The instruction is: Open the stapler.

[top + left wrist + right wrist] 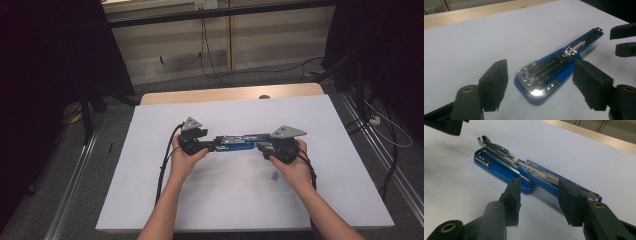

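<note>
1. Stapler (pixel 235 142), blue with its metal magazine showing, lies flat near the middle of the white desk (pixel 240 200).
2. Left gripper (pixel 537 85) sits at the stapler's wide end; its fingers (pixel 495 82) stand apart on either side of that end, not pressing it.
3. Right gripper (pixel 540 202) sits at the stapler's narrow end; its fingers (pixel 571 202) are spread, one over the narrow end, nothing gripped.
4. A small grey piece (pixel 274 175) lies on the desk just nearer the person than the stapler, beside the right hand (pixel 295 167).
</note>
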A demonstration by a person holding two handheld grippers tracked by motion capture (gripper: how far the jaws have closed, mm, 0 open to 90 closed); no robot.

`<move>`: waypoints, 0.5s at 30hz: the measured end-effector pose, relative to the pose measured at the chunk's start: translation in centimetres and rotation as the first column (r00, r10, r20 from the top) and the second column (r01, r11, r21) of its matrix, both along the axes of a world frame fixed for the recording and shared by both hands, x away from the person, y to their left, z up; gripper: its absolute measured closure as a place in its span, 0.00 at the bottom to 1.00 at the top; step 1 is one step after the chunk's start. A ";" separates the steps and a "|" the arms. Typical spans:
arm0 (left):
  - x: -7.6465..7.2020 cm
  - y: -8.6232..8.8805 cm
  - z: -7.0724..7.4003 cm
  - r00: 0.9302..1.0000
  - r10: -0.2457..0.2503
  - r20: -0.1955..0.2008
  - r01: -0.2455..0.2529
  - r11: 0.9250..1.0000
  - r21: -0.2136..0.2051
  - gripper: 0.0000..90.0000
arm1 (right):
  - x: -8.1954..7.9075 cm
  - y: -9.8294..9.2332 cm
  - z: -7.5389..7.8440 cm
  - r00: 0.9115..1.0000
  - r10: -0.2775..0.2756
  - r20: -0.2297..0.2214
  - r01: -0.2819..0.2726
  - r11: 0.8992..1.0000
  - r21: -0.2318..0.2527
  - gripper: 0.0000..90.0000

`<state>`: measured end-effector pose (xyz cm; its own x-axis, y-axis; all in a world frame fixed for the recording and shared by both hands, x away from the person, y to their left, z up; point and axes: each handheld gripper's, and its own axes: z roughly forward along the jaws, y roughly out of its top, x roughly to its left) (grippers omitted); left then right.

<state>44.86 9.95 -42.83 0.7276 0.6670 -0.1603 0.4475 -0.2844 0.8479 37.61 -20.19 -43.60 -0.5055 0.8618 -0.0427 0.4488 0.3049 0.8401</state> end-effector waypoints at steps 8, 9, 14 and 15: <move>-0.9 0.9 0.2 1.000 -0.004 -0.012 0.005 1.000 0.022 0.21 | -2.1 -1.0 0.3 1.000 0.014 -0.005 -0.014 1.000 -0.001 0.43; -1.1 1.0 0.2 1.000 -0.008 -0.015 0.008 1.000 0.025 0.20 | -2.4 -1.1 0.3 1.000 0.016 -0.005 -0.016 1.000 -0.004 0.42; -2.0 1.9 0.7 1.000 -0.011 -0.014 0.011 1.000 0.018 0.16 | -3.6 -1.3 0.2 1.000 0.024 -0.016 -0.024 0.999 -0.036 0.34; -2.3 1.9 0.8 1.000 -0.011 -0.013 0.012 1.000 0.018 0.15 | -3.9 -1.4 0.1 0.999 0.027 -0.018 -0.028 0.999 -0.035 0.33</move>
